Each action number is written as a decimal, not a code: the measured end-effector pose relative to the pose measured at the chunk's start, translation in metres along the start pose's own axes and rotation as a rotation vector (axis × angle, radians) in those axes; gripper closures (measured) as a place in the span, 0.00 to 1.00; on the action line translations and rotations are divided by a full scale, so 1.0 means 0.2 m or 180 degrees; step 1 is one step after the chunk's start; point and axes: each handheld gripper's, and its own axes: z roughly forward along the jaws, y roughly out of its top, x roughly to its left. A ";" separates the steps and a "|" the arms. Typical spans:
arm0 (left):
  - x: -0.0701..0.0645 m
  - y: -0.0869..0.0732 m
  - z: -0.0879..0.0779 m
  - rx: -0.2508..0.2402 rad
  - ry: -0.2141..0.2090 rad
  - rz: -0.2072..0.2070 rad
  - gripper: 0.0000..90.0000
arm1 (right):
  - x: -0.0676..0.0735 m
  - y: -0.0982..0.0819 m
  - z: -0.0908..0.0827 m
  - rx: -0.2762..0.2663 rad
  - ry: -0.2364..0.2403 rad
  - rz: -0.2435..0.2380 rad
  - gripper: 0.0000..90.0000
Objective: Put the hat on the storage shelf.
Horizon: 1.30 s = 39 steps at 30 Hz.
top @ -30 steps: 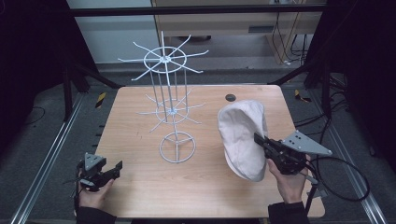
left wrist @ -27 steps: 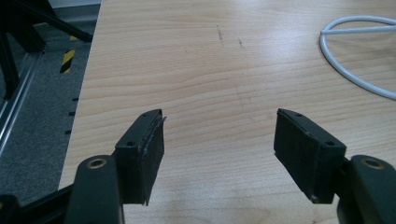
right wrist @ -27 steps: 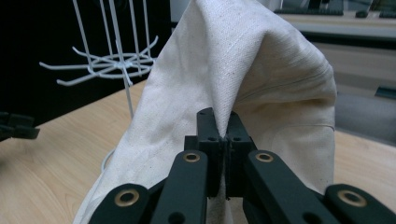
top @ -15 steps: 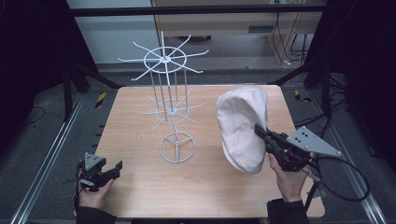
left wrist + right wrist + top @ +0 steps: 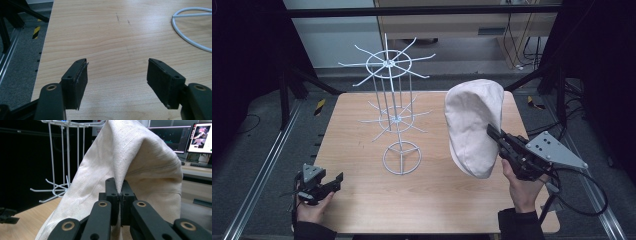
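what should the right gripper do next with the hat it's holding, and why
Probably carry the cream hat a little left and up toward the white wire rack. The right gripper is shut on the hat's fabric, the hat hangs clear of the table, and the rack's top prongs are bare. The left gripper sits open, idle.

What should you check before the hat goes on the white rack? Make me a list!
1. Right hand-held gripper shut tight on the cream hat: ok.
2. Hat lifted off the table: ok.
3. White wire rack standing upright: ok.
4. Rack hooks bare, nothing hanging there: ok.
5. Left hand-held gripper open, out of the way near the table's corner: ok.
6. Hat's opening facing a hook: cannot tell.
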 end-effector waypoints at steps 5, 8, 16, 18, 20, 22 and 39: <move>0.00 0.00 0.00 0.0003 0.0003 -0.0001 0.37 | 0.01 0.05 0.01 -0.0105 0.0021 -0.0014 0.99; 0.00 0.00 0.00 0.0001 0.0000 -0.0001 0.37 | 0.02 0.08 0.02 -0.0170 0.0041 -0.0016 0.99; 0.00 0.00 0.00 -0.0002 -0.0004 -0.0001 0.37 | 0.04 0.15 0.03 -0.0340 0.0095 -0.0046 0.99; 0.00 0.00 0.00 0.0001 -0.0003 0.0000 0.37 | 0.05 0.17 0.04 -0.0396 0.0116 -0.0070 0.99; 0.00 0.00 0.00 0.0002 -0.0003 0.0005 0.37 | 0.06 0.20 0.04 -0.0444 0.0132 -0.0092 0.99; 0.00 0.00 0.00 -0.0009 0.0019 0.0019 0.37 | 0.07 0.22 0.05 -0.0492 0.0144 -0.0114 0.99; -0.01 0.00 0.00 -0.0152 0.0042 0.0161 0.41 | 0.13 0.39 0.12 -0.0679 0.0201 -0.0248 0.99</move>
